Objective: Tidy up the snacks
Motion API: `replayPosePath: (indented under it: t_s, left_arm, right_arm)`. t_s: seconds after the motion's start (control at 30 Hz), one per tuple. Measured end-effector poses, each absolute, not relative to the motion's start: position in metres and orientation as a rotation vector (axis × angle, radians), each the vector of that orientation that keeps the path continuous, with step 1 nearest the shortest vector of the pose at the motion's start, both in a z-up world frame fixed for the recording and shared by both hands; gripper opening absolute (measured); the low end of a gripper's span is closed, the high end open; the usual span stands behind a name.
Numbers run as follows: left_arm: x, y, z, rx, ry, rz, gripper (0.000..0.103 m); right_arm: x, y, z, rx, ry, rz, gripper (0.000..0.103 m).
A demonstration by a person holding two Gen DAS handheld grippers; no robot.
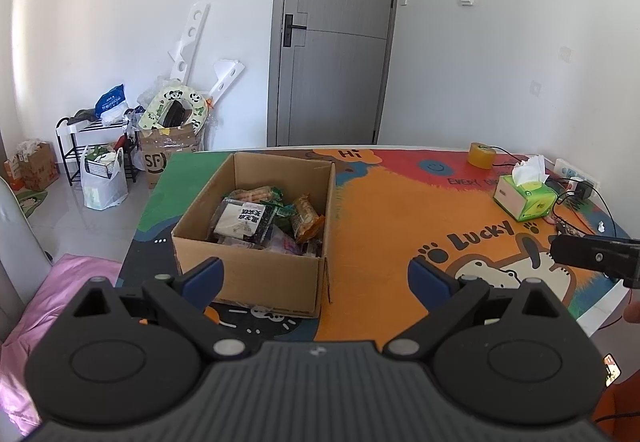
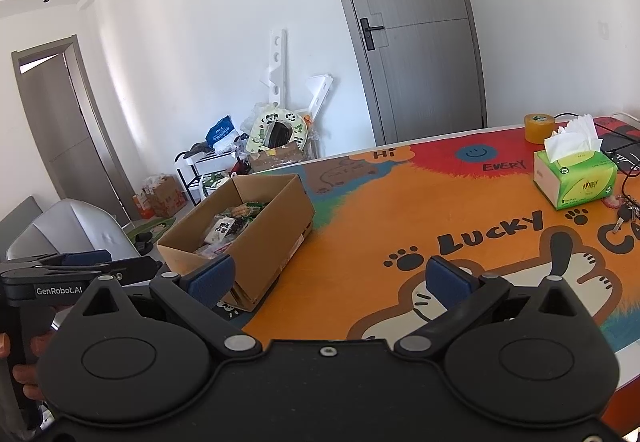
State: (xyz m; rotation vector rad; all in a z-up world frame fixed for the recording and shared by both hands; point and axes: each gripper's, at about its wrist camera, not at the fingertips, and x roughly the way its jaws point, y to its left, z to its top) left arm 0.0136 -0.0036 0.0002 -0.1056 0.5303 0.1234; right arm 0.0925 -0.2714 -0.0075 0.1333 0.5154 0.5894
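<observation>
From the left wrist view, the left gripper (image 1: 314,276) hangs just short of the cardboard box (image 1: 256,226), its blue-padded jaws spread wide with nothing between them. The box sits at the table's (image 1: 400,209) left end and the snacks (image 1: 266,219) are all heaped inside it: a black-and-white packet on top, an orange one beside it, something purplish lower down. No packet lies loose on the tablecloth, so the gathering looks done, I'd judge; whatever is left would be tidying inside the box. The cloth reads "Hi", "LUCKY" and part of "EVERY". A brown box on the floor (image 1: 168,157) is marked "SF". Characters on the black-and-white packet are too small for me to make out.

From the right wrist view, the right gripper (image 2: 326,280) floats over the orange cartoon print, well clear of the box, jaws equally wide and empty. The other tool's body shows "GenRobot.AI" at the left edge. A green tissue box (image 2: 576,177) and a roll of tape (image 2: 540,127) stand at the far end, away from the snacks.
</observation>
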Motion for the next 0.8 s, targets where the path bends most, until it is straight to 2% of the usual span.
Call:
replayPosePath:
  t_s: [0.8]
  left_arm:
    - [0.0137,-0.0039,-0.0014,-0.110,0.531,0.122,0.098]
  right_arm:
    - [0.0918,-0.2725,-0.0090,0.132,0.513,0.583,0.103]
